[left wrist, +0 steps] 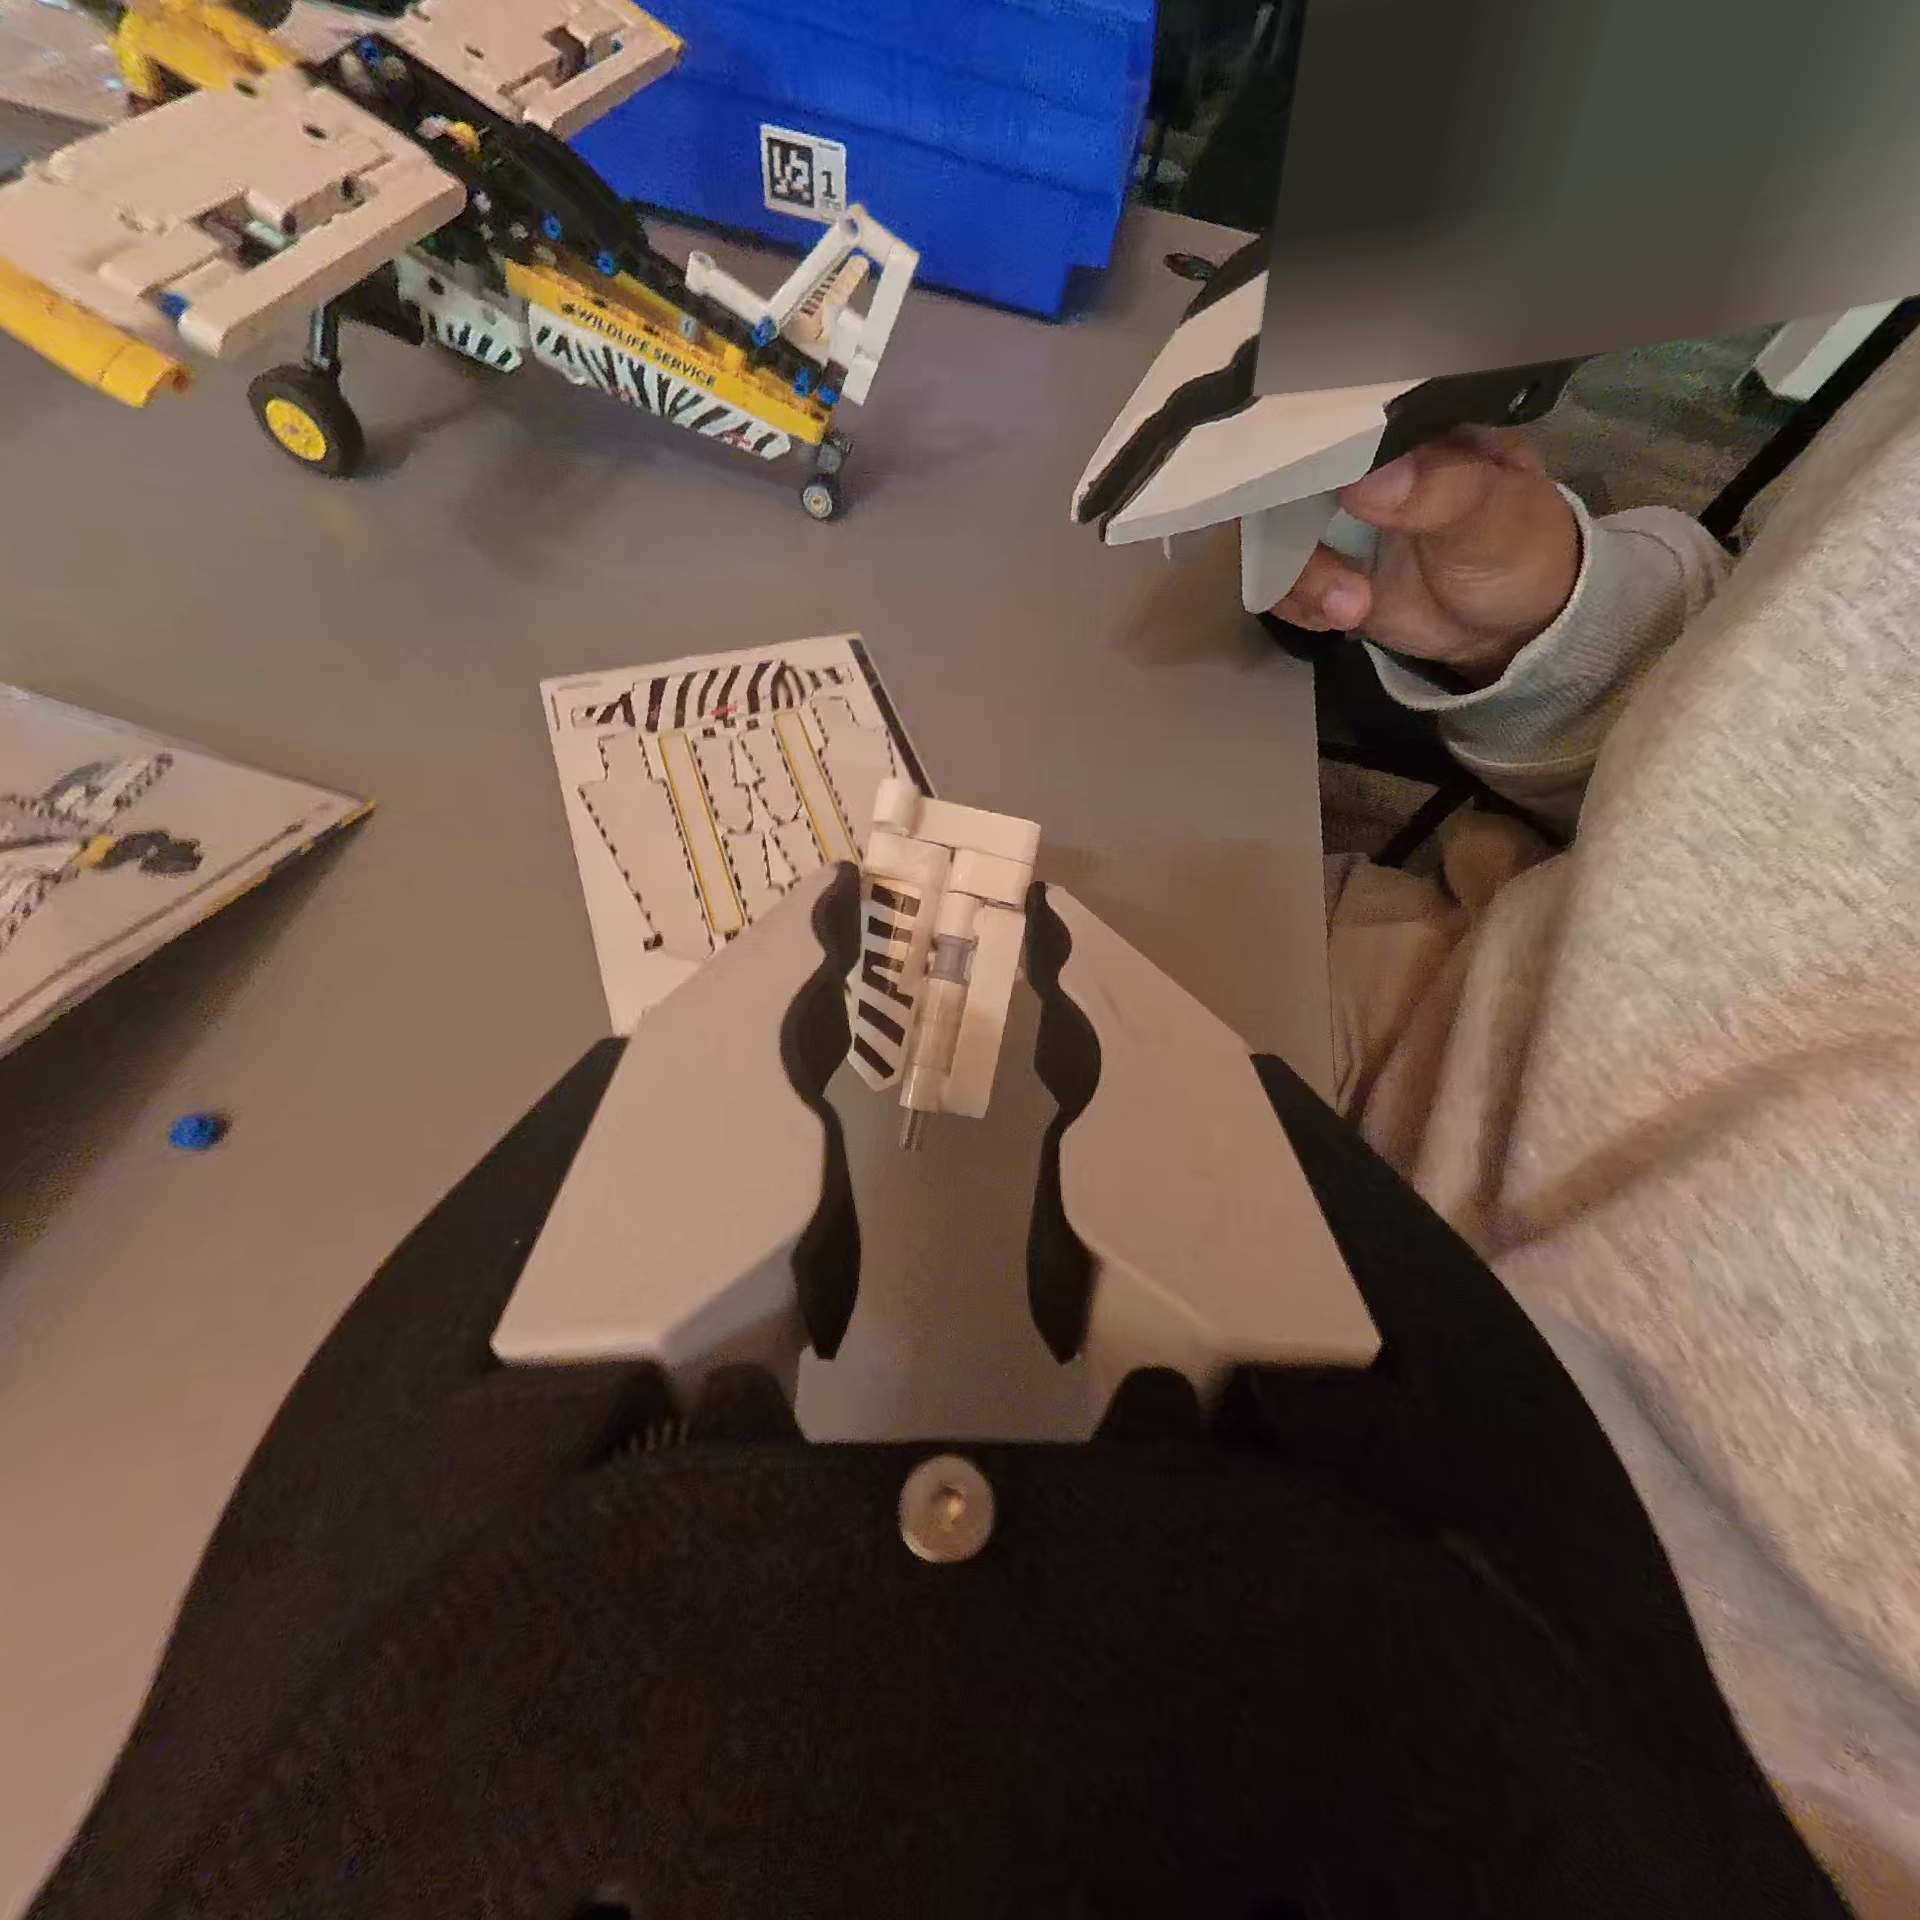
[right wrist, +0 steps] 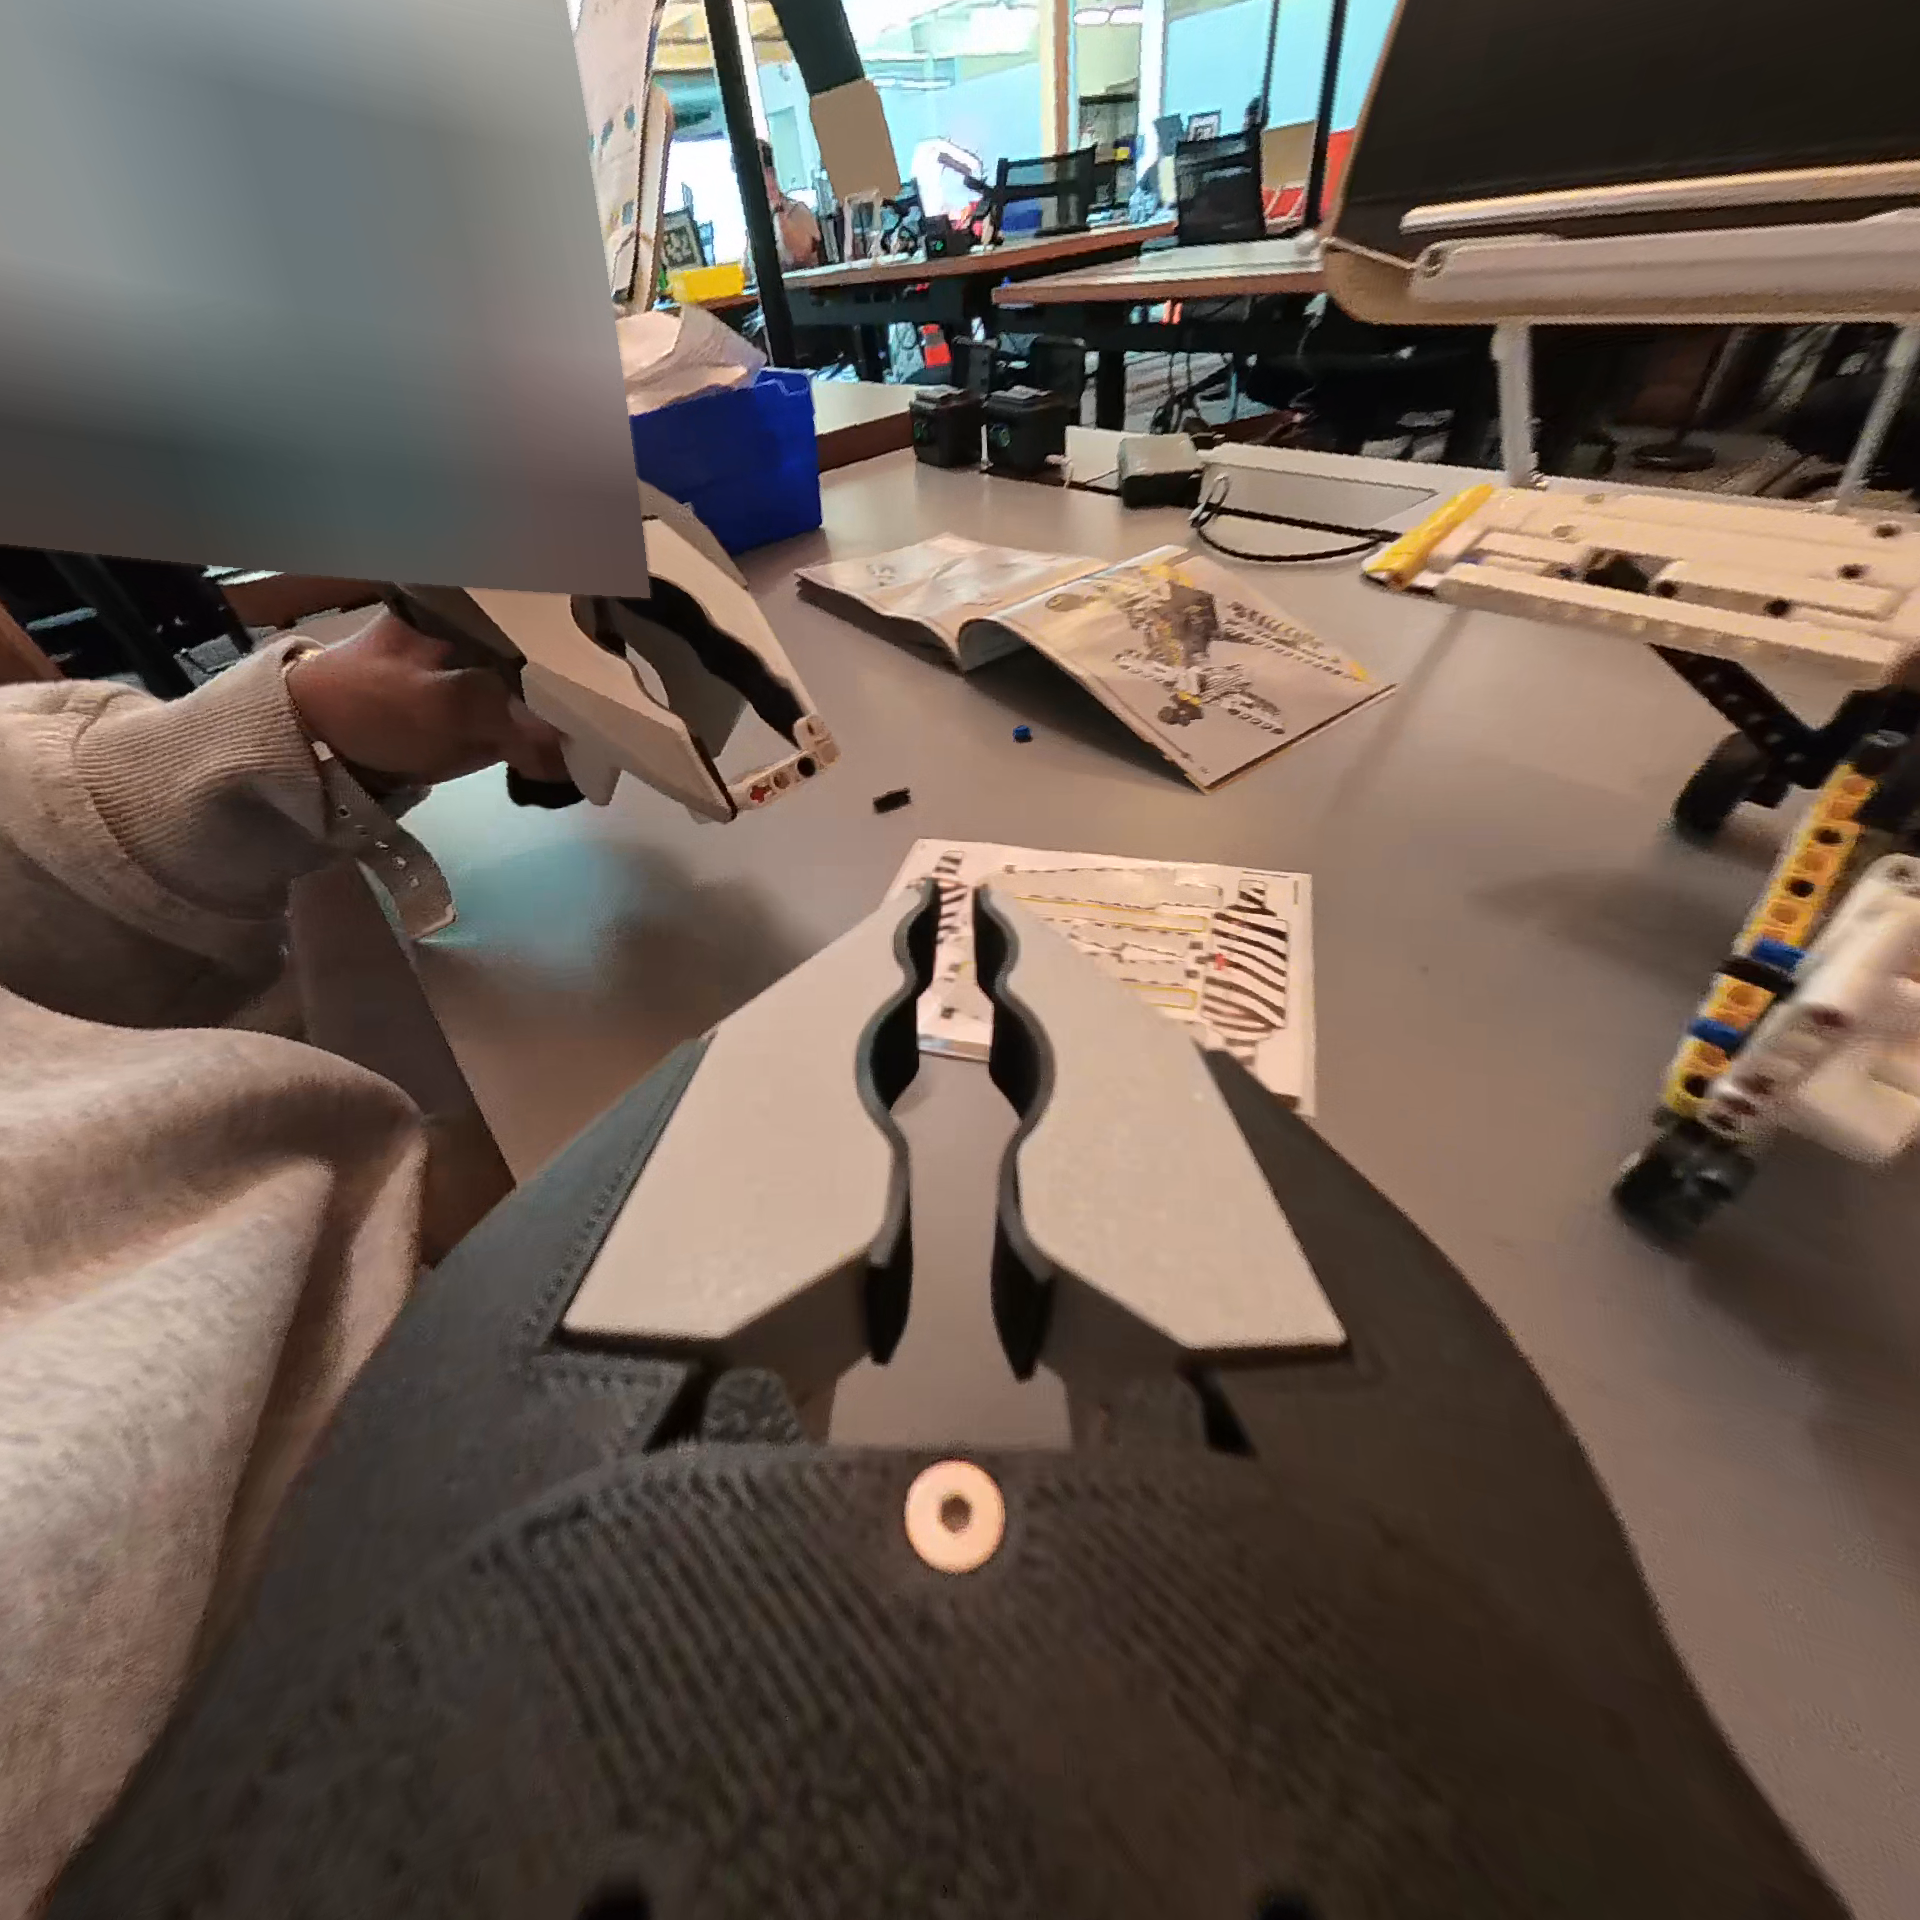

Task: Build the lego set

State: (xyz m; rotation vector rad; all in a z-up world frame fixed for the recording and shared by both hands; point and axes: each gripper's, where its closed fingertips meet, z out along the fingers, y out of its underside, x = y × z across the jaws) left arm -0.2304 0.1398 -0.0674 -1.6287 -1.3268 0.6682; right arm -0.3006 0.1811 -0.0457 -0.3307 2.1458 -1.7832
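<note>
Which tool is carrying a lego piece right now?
The left tool: it is shut on a small white sub-assembly with a zebra-striped panel. The right tool is nearly closed and holds nothing.

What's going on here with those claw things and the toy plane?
A person is building a Lego plane using a handheld claw in each hand. The left claw grips a small white piece with zebra stripes above the sticker sheet. The right claw is nearly closed and holds nothing. The part-built plane and the open instruction booklet rest on the grey table.
</note>
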